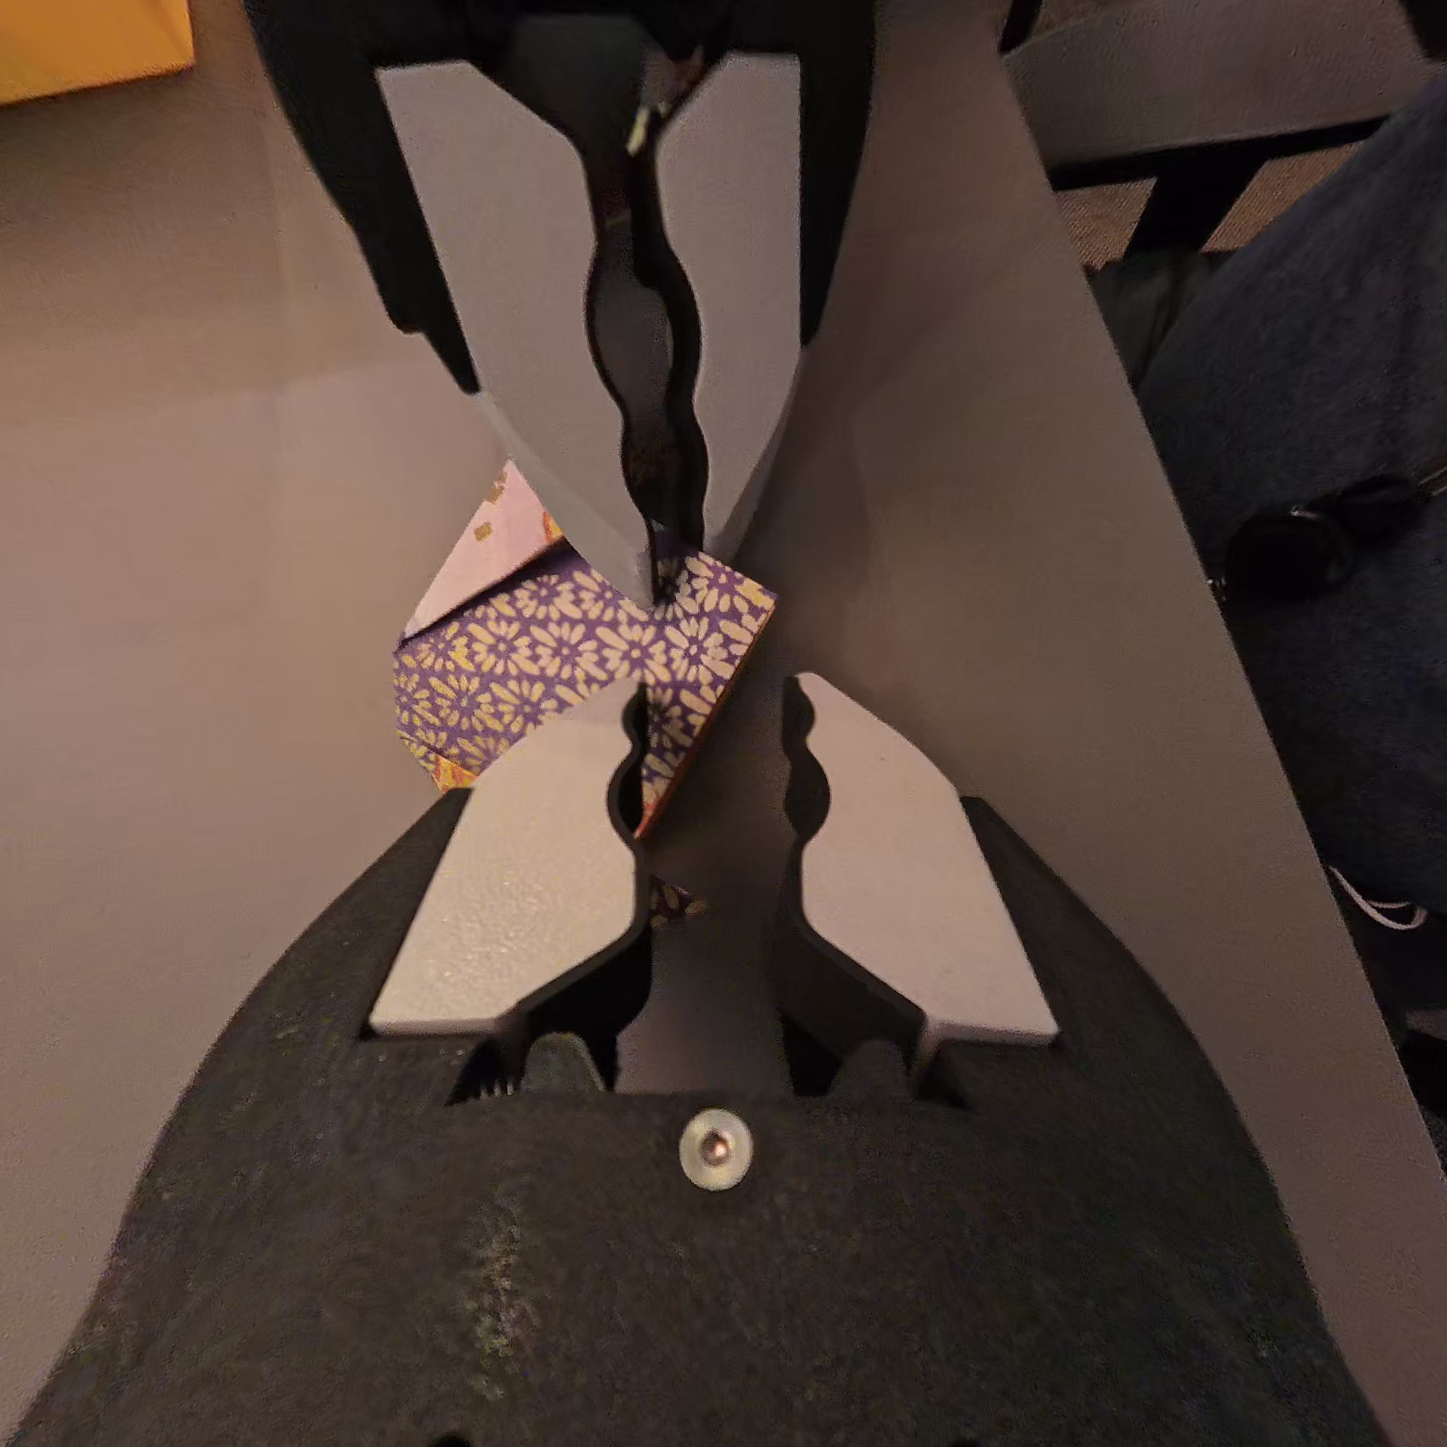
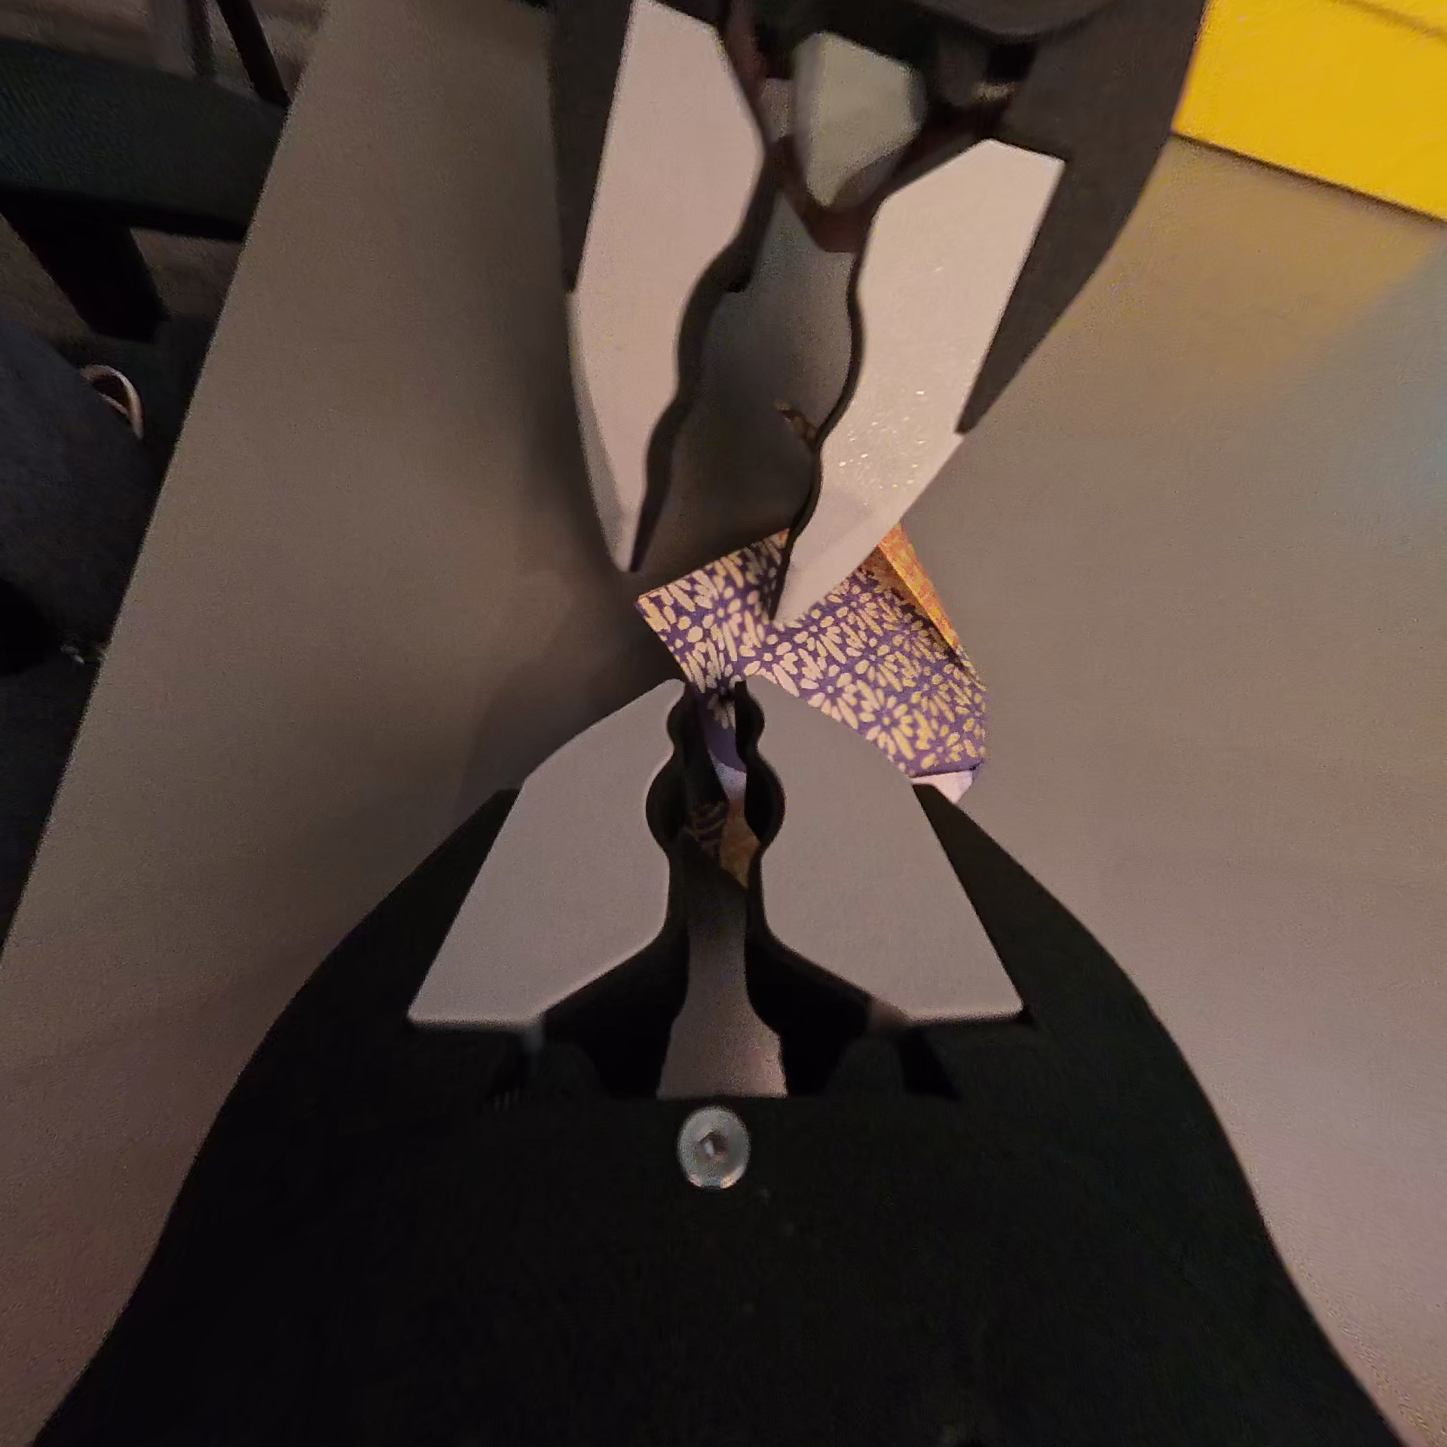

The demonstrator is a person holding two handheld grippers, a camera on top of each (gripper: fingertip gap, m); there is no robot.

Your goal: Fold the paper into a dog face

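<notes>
Left wrist view: the left claw, grey-padded on a black frame, stands with its fingers apart, one finger overlapping the folded purple paper with a cream flower print. Opposite, the right claw is clamped on the paper's far edge, its fingertips pressed together. In the right wrist view the right claw pinches a corner of the paper, while the left claw hangs parted above it. The paper sits near the grey tabletop's edge. A yellow sheet lies toward a far corner.
</notes>
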